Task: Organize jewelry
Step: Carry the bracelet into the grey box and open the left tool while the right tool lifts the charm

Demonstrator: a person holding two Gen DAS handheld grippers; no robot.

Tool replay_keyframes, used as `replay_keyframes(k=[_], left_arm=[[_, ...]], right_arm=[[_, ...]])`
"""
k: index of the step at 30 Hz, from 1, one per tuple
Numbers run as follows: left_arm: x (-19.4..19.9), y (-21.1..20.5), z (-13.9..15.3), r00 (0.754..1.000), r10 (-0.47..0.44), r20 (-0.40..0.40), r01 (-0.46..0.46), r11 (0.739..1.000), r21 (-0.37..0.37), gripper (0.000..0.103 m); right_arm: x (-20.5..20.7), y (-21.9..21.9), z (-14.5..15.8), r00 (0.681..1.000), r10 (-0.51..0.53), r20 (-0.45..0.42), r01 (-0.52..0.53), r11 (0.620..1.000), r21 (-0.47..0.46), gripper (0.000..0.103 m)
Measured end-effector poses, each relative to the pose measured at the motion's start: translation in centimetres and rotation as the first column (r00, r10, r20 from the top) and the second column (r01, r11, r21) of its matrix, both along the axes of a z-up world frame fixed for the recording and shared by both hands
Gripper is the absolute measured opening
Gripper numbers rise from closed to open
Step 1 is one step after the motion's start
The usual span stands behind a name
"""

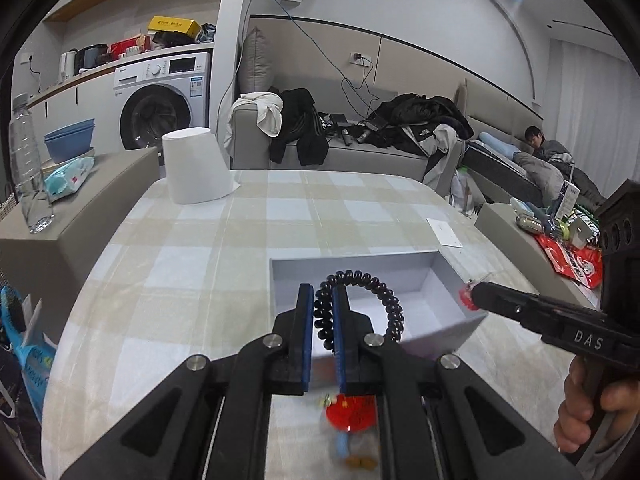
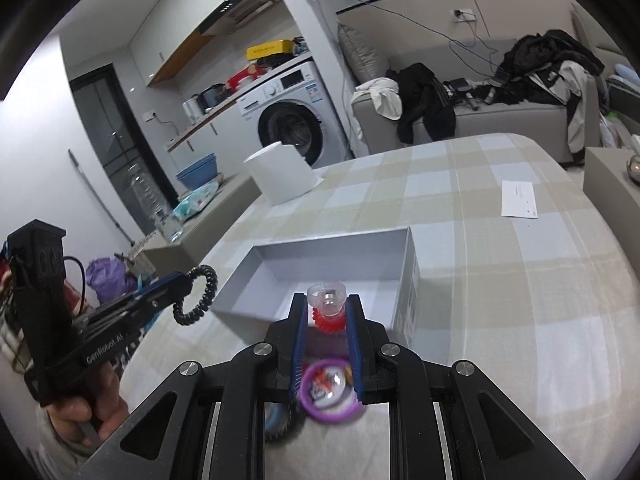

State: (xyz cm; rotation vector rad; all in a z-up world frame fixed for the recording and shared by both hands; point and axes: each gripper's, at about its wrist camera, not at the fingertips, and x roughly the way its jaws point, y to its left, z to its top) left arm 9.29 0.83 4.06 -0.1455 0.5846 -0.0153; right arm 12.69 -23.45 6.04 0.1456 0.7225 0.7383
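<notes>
1. Left gripper (image 1: 323,300): jaws nearly closed, clamped on 1 black spiral hair tie (image 1: 372,292); the coil loops out ahead and to the right of the fingertips, held clear of the table.
2. Right gripper (image 2: 327,308): jaws narrowly set, pinching 1 red spiral hair tie with a clear ornament (image 2: 326,304) at the fingertips.
3. White open box (image 2: 336,248): directly ahead of and below both grippers, on the checked tablecloth (image 2: 500,280); interior looks bare where visible.
4. Loose items below the right gripper's fingers: 1 purple ring-shaped piece (image 2: 330,394), blurred.
5. Loose items below the left gripper's fingers: 1 red piece (image 1: 352,412), blurred.
6. White card (image 2: 518,199): far ahead, to the right of the right gripper.
7. White cylinder (image 1: 196,166): far ahead, to the left of the left gripper.
</notes>
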Motion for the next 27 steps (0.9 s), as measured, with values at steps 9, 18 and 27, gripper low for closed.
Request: replay_keyframes(k=[9,18,27], left_arm=[[1.4,-0.6,-1.2,0.999,-0.001,-0.039,0.001,1.000,-0.004,0.006],[-3.5,-0.2,0.6,0.999,-0.023,0.033,0.025,0.999,-0.041,0.091],[-5.9,-1.6,-2.6,0.996,-0.060,-0.067,0.061,0.998,0.011,0.102]], right_arm=[[2.0,1.7,-1.0,1.000,0.000,-0.015,0.000,1.000,-0.021,0.020],[-0.9,-1.3,0.2,0.997,-0.026,0.076,0.026,1.000,0.002,0.086],[-4.5,-3.0,-2.0,0.999,-0.006,0.044,0.010,0.995,-0.101,0.103]])
